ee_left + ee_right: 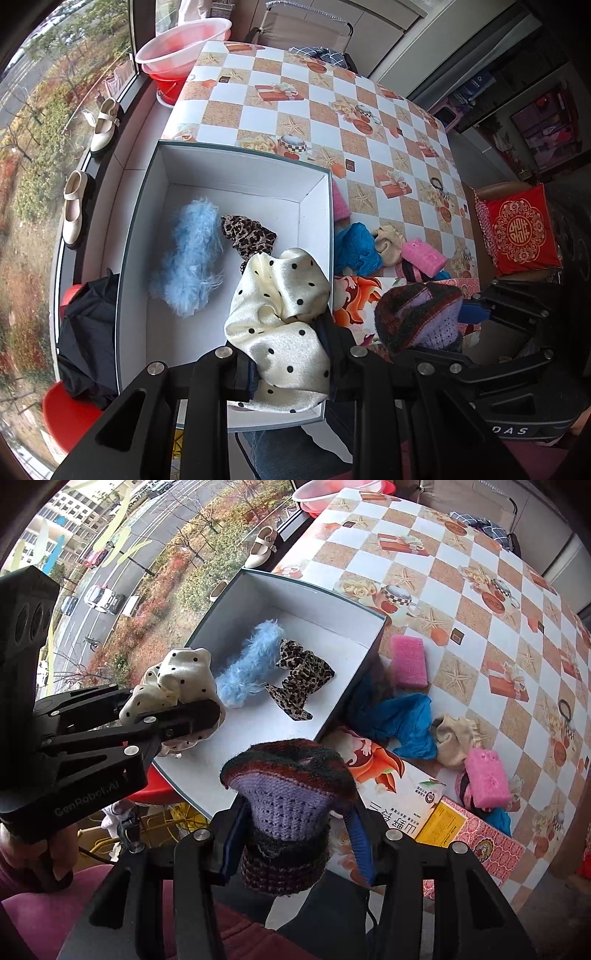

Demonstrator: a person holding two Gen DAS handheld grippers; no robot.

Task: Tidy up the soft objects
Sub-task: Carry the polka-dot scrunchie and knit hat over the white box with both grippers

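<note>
I am carrying the polka-dot cloth [280,325], clamped in my left gripper [291,373], over the white box [236,166] near its front edge, while my right gripper [291,845] is gripping the knitted hat [288,794] beside the box's front-right corner; both look ready for lowering and releasing inside.

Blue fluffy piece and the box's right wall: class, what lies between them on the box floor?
The leopard-print scrunchie lies between the blue fluffy piece and the right wall; the right wrist view shows it best.

Left claw [291,369]: fingertips buried in polka-dot cloth [284,325], pad contact unseen. Knitted piece [288,812] covers the right claw [291,845] pads. White box [236,173] wall hides part of the blue cloth [356,249]. Print on flat carton [402,812] too small to read.
</note>
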